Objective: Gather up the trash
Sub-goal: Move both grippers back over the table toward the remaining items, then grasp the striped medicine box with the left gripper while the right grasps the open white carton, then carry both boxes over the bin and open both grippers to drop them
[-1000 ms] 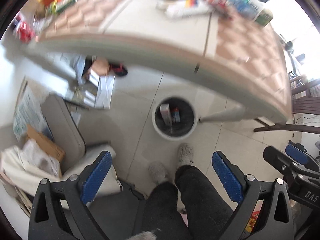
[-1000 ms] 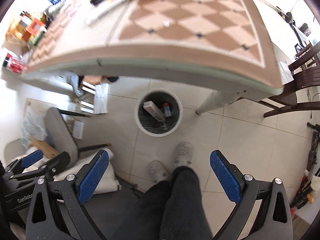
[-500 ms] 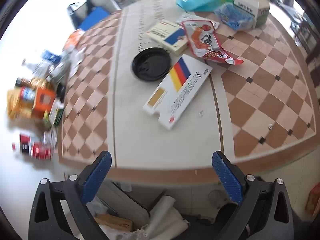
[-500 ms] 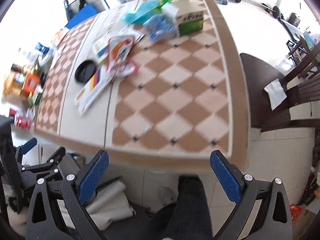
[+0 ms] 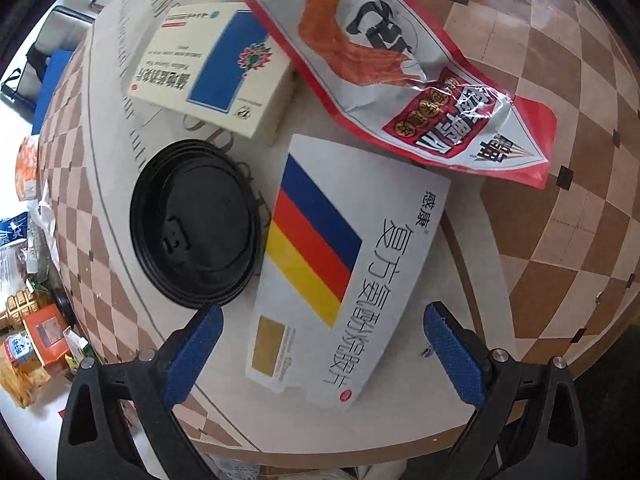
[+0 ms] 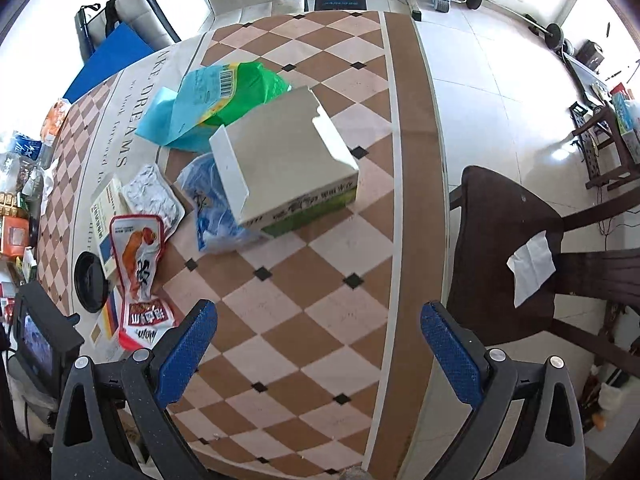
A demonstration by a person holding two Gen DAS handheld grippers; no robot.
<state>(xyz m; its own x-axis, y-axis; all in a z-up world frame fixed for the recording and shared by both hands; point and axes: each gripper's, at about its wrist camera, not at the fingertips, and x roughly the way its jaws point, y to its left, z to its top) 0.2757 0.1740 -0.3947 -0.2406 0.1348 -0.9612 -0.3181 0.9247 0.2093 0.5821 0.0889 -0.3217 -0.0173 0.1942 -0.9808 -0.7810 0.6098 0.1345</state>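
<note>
- Low in the left wrist frame, we hold our left gripper (image 5: 320,344) spread wide, its blue ribbed pads (image 5: 192,354) clamping nothing; it hangs over the near end of a flat white medicine box (image 5: 344,264) with blue, red and yellow stripes.
- Left of that box, touching its edge, we see a round black plastic lid (image 5: 196,226), glossy with raised rings.
- At the upper left lies a cream cardboard box (image 5: 212,68) with a blue panel, one corner beside the lid.
- Across the upper right stretches a crinkled red and silver snack wrapper (image 5: 400,64), shiny foil, its lower edge overlapping the striped box.
- All rest on the table (image 5: 560,200), smooth with a brown and beige diamond pattern.
- Low in the right wrist frame, our right gripper (image 6: 318,344) is equally wide apart and empty above bare checks.
- Centre frame sits a white carton (image 6: 284,164) with an open flap and green side, pressed against a crumpled blue plastic bag (image 6: 212,208).
- Behind it, at upper centre, lies a green and turquoise bag (image 6: 224,100).
- At right stands a dark wooden chair (image 6: 504,240) with a white tissue (image 6: 530,270) on its seat.
</note>
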